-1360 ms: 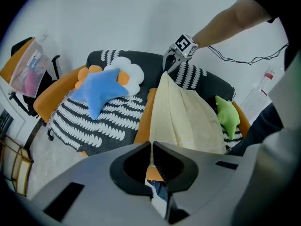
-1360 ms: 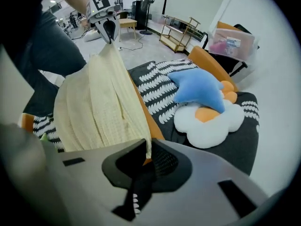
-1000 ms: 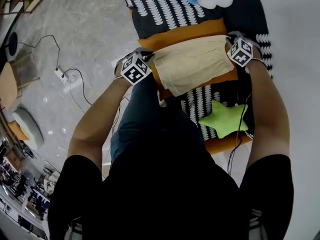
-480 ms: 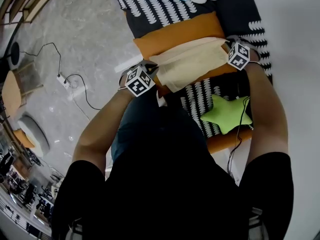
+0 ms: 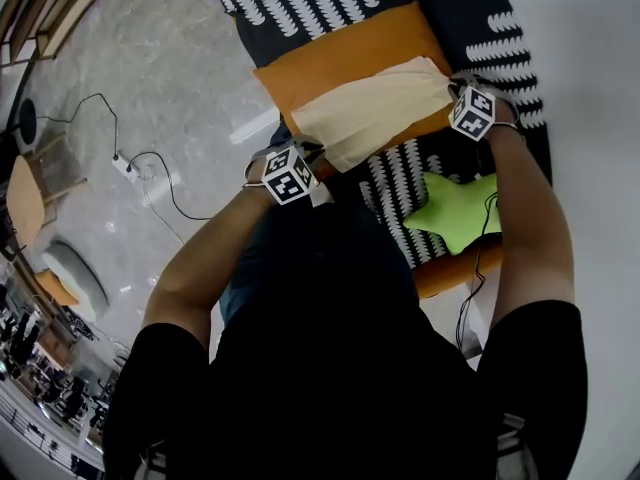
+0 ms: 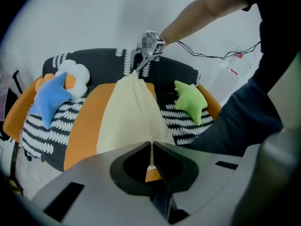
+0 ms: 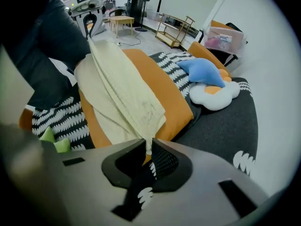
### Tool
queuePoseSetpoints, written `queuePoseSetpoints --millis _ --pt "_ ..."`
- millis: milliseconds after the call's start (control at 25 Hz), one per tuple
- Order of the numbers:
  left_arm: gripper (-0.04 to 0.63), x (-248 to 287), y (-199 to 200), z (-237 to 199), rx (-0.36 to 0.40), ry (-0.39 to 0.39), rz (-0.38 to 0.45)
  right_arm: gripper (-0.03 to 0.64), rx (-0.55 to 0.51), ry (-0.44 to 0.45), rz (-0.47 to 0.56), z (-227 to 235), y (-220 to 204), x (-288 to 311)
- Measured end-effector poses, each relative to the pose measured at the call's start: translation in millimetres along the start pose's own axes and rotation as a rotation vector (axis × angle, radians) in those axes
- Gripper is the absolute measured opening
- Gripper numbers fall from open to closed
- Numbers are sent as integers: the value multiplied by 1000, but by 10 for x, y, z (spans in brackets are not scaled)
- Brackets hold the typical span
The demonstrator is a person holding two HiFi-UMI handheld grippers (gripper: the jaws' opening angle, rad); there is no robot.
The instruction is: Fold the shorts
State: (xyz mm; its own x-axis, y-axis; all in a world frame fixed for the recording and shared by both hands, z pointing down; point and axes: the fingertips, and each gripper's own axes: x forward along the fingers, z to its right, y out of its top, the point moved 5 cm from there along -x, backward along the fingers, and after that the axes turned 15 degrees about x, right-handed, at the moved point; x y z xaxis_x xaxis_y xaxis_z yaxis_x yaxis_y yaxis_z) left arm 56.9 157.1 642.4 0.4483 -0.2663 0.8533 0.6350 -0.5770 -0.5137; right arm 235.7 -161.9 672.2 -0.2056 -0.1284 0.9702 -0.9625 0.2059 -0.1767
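Note:
The cream shorts [image 5: 372,110] are stretched flat over an orange cushion [image 5: 335,60] on a black-and-white patterned sofa. My left gripper [image 5: 305,158] is shut on the near corner of the shorts [image 6: 134,114], at the sofa's front edge. My right gripper [image 5: 452,93] is shut on the opposite corner of the shorts [image 7: 127,95]. The cloth hangs taut between the two, with a fold line running lengthwise. In the left gripper view [image 6: 151,150] the fabric is pinched between the pads; the right gripper view [image 7: 146,149] shows the same.
A green star pillow [image 5: 458,213] lies on the sofa near my right arm. A blue star pillow [image 7: 202,72] and a white flower pillow [image 7: 216,95] sit at the far end. A power strip and cable [image 5: 135,163] lie on the grey floor to the left.
Both grippers have moved with the shorts toward the orange cushion's far end; the left one has moved away from the cloth's left edge toward the sofa front, and the shorts now lie more slanted.

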Motion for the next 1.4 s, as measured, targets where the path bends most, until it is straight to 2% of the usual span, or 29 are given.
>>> queuePoseSetpoints --millis 160,320,560,920,1120,1240,1400 --pt "30 205 15 128 25 -37 -8 43 18 0 -19 -94 -177 116" --pt "29 389 23 286 -22 -70 1 44 22 -2 -33 -178 -299 198" --pt "31 673 -9 469 -38 -116 -12 49 37 -10 -64 -251 -436 312" --pt "31 910 -15 632 44 -166 -32 49 72 -4 -73 -378 -572 475" --pt "32 995 -36 651 -31 -179 -30 54 100 1 -68 -417 -625 490" --pt "36 1018 -66 626 -61 -205 -37 81 129 17 -63 -442 -643 522" --pt "161 994 -108 664 -132 -267 -66 143 204 44 -61 -493 -708 500"
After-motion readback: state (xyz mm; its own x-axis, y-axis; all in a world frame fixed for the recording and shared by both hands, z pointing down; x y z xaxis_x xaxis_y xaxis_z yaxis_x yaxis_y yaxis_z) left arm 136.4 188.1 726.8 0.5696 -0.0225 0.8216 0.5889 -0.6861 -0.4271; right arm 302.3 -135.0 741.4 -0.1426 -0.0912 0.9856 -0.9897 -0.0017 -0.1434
